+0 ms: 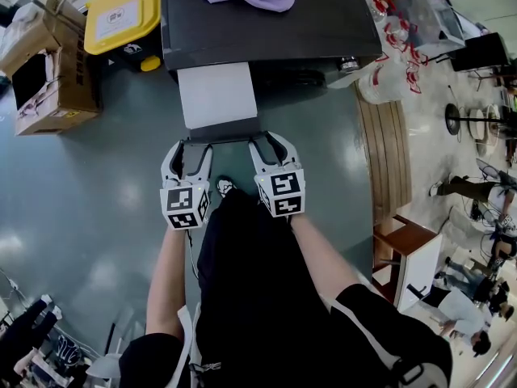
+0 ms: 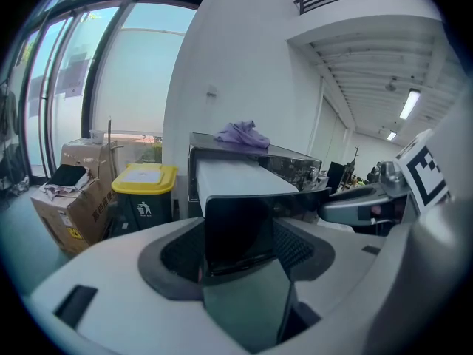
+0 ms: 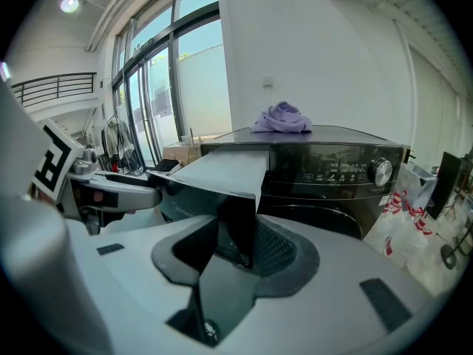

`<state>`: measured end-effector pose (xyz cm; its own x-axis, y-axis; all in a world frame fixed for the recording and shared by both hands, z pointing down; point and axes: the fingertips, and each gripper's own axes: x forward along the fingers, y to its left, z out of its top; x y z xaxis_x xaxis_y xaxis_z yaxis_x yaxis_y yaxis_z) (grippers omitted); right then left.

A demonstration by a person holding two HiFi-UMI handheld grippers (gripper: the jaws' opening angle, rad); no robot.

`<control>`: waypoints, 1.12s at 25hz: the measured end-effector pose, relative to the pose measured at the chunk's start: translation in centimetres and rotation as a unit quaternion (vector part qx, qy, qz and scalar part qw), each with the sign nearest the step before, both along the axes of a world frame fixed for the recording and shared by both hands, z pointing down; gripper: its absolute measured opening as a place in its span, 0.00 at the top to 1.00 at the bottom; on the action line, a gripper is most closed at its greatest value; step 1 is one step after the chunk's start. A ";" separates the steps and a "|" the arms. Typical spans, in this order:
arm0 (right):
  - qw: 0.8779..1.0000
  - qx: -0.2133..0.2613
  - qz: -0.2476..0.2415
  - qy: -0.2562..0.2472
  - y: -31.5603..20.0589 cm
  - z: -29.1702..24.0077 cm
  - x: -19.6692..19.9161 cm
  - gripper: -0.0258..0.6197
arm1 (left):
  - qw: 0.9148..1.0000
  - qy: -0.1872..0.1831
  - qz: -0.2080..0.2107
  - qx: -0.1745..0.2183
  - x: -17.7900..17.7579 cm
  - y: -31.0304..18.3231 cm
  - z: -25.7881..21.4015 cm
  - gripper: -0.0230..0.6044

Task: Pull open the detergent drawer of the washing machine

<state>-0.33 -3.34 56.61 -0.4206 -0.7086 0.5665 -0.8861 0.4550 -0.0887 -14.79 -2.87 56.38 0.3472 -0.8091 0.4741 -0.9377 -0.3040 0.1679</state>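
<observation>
Head view shows your left gripper (image 1: 192, 145) and right gripper (image 1: 266, 138) both clamped on the dark front panel (image 1: 228, 132) of the detergent drawer (image 1: 216, 94), one at each end. The drawer stands pulled out of the washing machine (image 1: 266, 31) toward you. In each gripper view, that panel is pinched between the jaws.

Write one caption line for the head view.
Left hand-held gripper and right hand-held gripper hold the open detergent drawer of the washing machine.
</observation>
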 end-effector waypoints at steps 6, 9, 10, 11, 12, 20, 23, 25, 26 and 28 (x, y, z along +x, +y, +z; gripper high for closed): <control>1.000 -0.002 0.000 -0.004 0.4 0.1 0.0 0.73 | 1.000 -0.005 -0.001 -0.004 0.0 0.4 0.2 0.53; 1.000 -0.006 -0.006 -0.006 0.7 0.3 0.0 0.73 | 1.000 -0.010 0.008 -0.003 -0.2 0.6 0.3 0.53; 1.000 -0.007 -0.011 -0.006 0.8 0.4 0.0 0.73 | 1.000 -0.013 0.015 -0.001 -0.4 0.7 0.4 0.53; 1.000 -0.008 -0.017 -0.007 0.9 0.4 0.0 0.73 | 1.000 -0.017 0.023 0.001 -0.5 0.8 0.5 0.54; 1.000 -0.008 -0.023 -0.010 0.9 0.5 -0.1 0.73 | 0.999 -0.020 0.032 0.003 -0.5 0.9 0.7 0.54; 0.997 -0.001 -0.071 -0.014 0.0 1.6 -0.9 0.62 | 0.999 0.001 0.052 -0.002 0.3 -0.1 2.6 0.53; 0.997 0.000 -0.074 -0.012 -0.1 1.6 -0.8 0.62 | 0.999 0.007 0.049 0.000 0.4 -0.2 2.6 0.53; 0.997 0.000 -0.070 -0.012 0.0 1.5 -0.6 0.63 | 0.999 0.009 0.045 -0.001 0.4 -0.1 2.5 0.53; 0.998 0.000 -0.069 -0.012 0.1 1.5 -0.6 0.63 | 0.999 0.009 0.043 -0.002 0.5 0.0 2.5 0.53; 0.998 0.000 -0.068 -0.012 0.1 1.3 -0.6 0.63 | 0.999 0.008 0.040 -0.005 0.5 0.1 2.4 0.53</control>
